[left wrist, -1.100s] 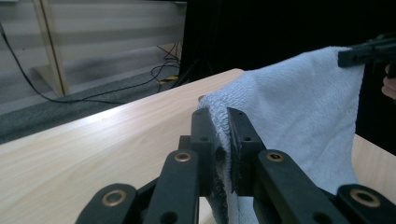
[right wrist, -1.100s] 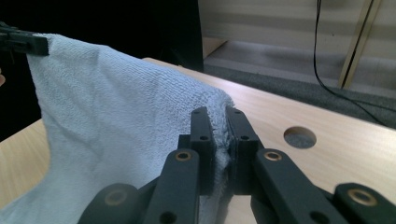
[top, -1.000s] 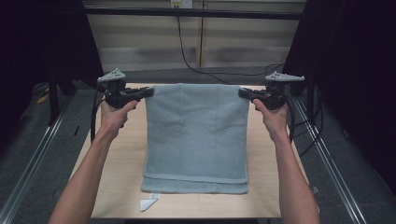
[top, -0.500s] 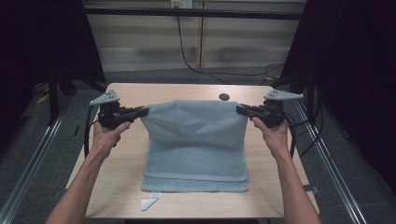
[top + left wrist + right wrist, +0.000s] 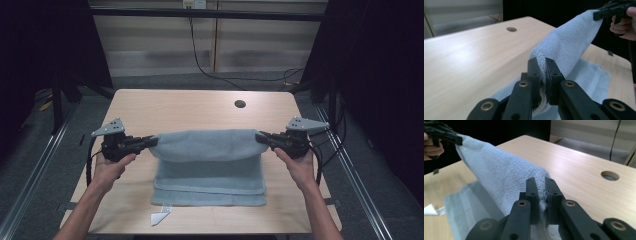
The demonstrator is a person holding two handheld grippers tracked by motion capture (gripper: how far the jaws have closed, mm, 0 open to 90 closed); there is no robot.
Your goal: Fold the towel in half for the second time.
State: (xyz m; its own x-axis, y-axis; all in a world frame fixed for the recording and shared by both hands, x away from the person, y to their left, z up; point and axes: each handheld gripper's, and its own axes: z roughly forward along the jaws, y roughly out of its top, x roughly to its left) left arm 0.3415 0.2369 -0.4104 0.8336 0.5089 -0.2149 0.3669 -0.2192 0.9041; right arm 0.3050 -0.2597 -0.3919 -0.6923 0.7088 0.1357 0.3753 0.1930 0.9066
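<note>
A light blue towel [image 5: 207,165] lies on the wooden table [image 5: 190,110], its far edge lifted and stretched between both grippers. My left gripper [image 5: 150,142] is shut on the towel's left corner [image 5: 543,72], held by a hand at the left. On the opposite side my right gripper [image 5: 260,137] is shut on the right corner [image 5: 541,190]. The raised edge hangs over the towel's near half, which rests flat. In the left gripper view the right gripper [image 5: 599,13] shows far off clamping the towel [image 5: 569,45]; the right gripper view shows the left gripper [image 5: 456,140] likewise.
A round cable hole [image 5: 240,104] sits in the table's far right part. A small white tag [image 5: 160,217] lies by the towel's near left corner. Metal rails [image 5: 35,165] run along both sides of the table. Black cables [image 5: 200,60] hang behind.
Both grippers have come toward the near side and lower, carrying the towel's far edge over its near half. The fold has grown shorter. The jaws stay clamped on the corners.
</note>
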